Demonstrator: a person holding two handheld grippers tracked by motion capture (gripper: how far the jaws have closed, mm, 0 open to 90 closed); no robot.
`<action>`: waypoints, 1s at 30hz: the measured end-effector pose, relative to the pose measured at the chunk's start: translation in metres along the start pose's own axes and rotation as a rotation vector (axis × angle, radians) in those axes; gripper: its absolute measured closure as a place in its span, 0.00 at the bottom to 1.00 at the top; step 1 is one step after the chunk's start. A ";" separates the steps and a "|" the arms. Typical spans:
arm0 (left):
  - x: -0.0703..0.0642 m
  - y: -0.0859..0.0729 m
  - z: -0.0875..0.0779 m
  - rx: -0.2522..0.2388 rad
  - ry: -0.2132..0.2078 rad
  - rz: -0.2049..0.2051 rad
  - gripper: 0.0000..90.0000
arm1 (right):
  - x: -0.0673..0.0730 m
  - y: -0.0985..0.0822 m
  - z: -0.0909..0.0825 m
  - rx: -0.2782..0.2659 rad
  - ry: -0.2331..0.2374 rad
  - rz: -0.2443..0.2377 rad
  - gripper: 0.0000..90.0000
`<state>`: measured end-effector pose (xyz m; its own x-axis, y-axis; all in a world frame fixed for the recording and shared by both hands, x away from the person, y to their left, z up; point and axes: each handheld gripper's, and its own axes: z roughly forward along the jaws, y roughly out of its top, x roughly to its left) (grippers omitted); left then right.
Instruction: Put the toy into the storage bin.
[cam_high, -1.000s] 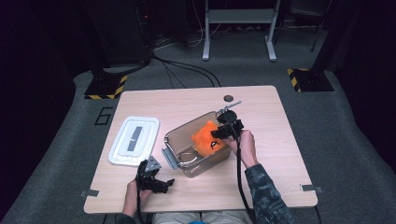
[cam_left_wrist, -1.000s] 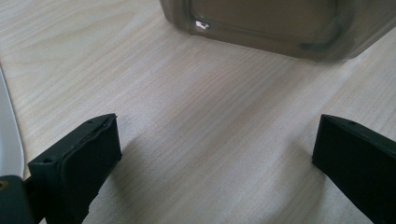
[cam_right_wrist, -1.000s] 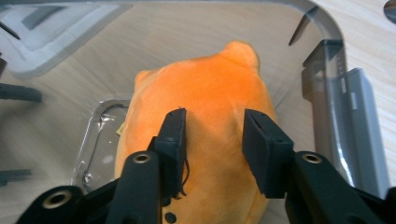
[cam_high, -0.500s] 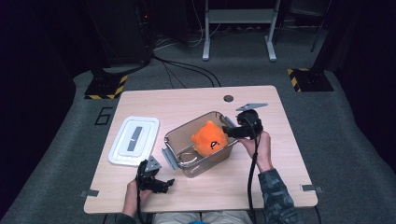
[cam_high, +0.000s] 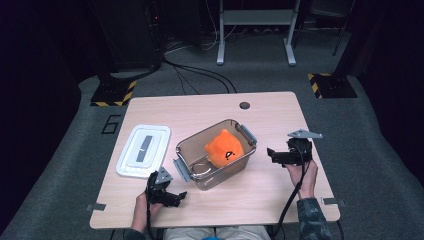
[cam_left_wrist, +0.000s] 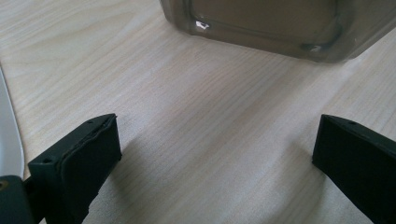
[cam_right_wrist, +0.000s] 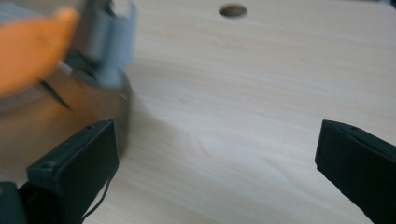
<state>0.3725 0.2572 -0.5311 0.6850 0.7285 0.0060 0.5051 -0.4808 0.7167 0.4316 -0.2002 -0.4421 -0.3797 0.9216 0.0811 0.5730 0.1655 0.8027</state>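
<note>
The orange plush toy (cam_high: 224, 147) sits inside the clear bin (cam_high: 216, 155) at the counter's (cam_high: 280, 107) middle, set free by the right tongs (cam_high: 270, 154), whose jaws have just been opening and now gape empty near the right edge. The left tongs (cam_high: 183, 195), also released, rest by the near edge, while the white lid (cam_high: 144, 151) waits toward the left edge, likely for closing the bin.

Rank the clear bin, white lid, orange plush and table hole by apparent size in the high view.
1. clear bin
2. white lid
3. orange plush
4. table hole
</note>
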 end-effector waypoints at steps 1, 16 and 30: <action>0.000 0.000 0.000 -0.004 0.004 0.000 0.01 | -0.003 -0.008 0.004 0.010 -0.003 0.012 0.00; 0.000 0.000 0.000 0.006 -0.001 0.004 0.01 | -0.018 -0.069 0.045 0.101 -0.064 -0.023 0.00; -0.005 0.000 -0.001 0.007 0.050 -0.040 0.01 | -0.015 -0.068 0.052 0.138 -0.048 -0.064 0.00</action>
<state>0.3690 0.2542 -0.5305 0.6372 0.7706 0.0119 0.5353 -0.4537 0.7125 0.4361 -0.2068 -0.5289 -0.3851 0.9229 0.0014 0.6446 0.2679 0.7160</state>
